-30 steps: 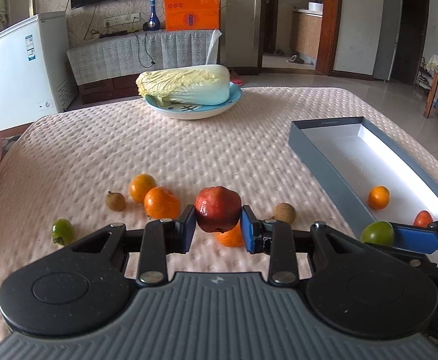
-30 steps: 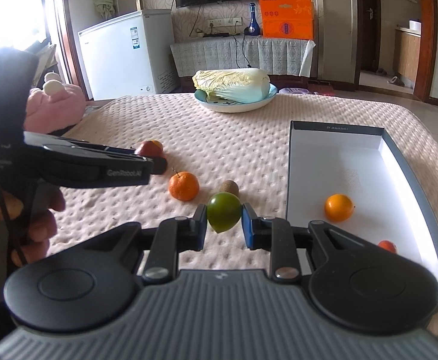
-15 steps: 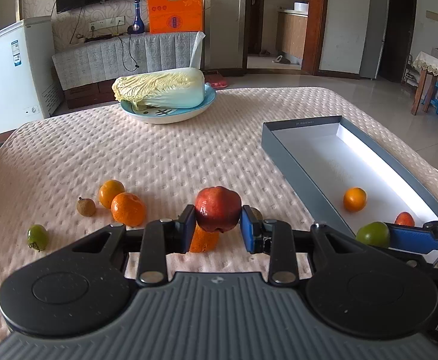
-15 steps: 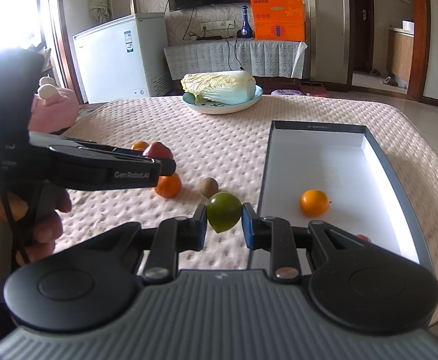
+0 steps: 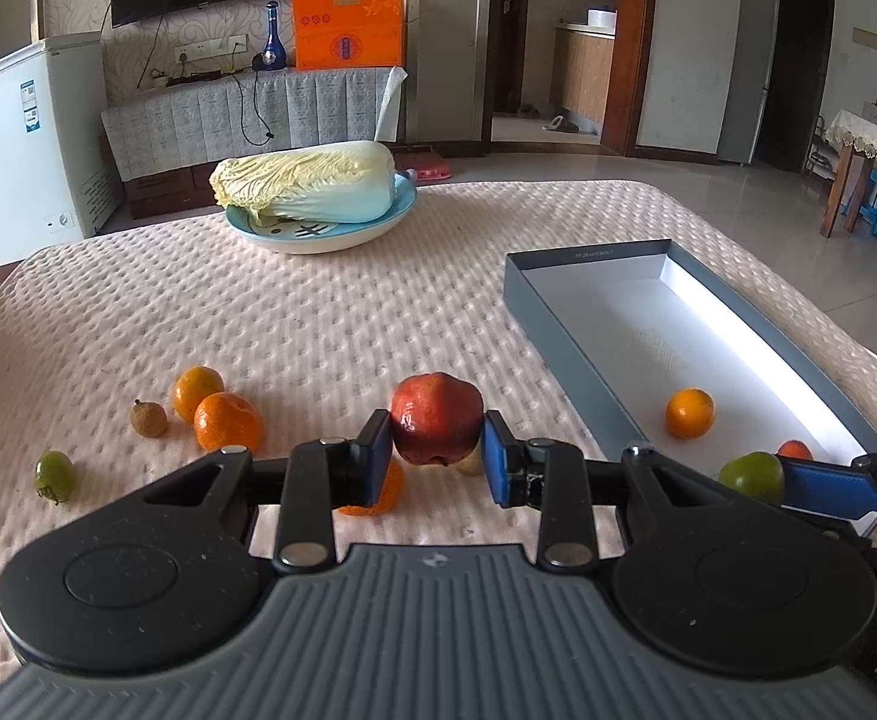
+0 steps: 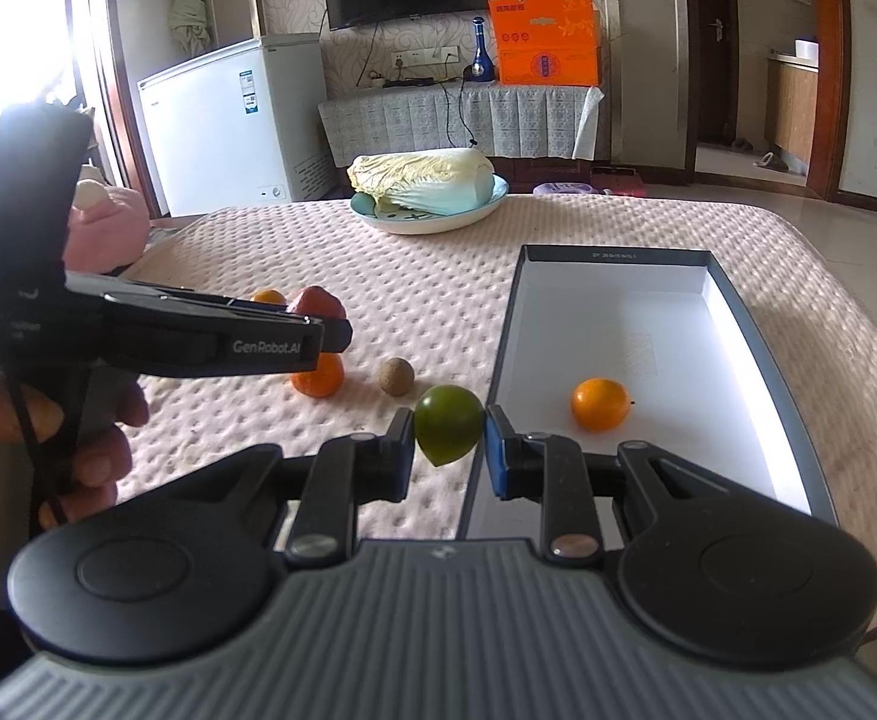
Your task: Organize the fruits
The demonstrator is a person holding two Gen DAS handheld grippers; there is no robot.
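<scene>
Transfer step in hand: the left gripper [image 5: 435, 459] is clamped on a red fruit [image 5: 435, 418] above the tabletop [image 5: 294, 324], the right gripper [image 6: 447, 457] on a green fruit [image 6: 448, 423] at the box [image 6: 501, 360] edge — next, carry both over the box and release.

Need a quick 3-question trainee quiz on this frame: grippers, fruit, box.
1. True or false: both grippers hold fruit.
2. What does the left gripper grip? A) orange B) red fruit C) cabbage
3. Fill in: the right gripper holds a ___ fruit beside the box.

Key: 1 true. 2 B, the red fruit. 3 green; the green fruit hangs over the box's near left wall, with an orange already inside.
</scene>
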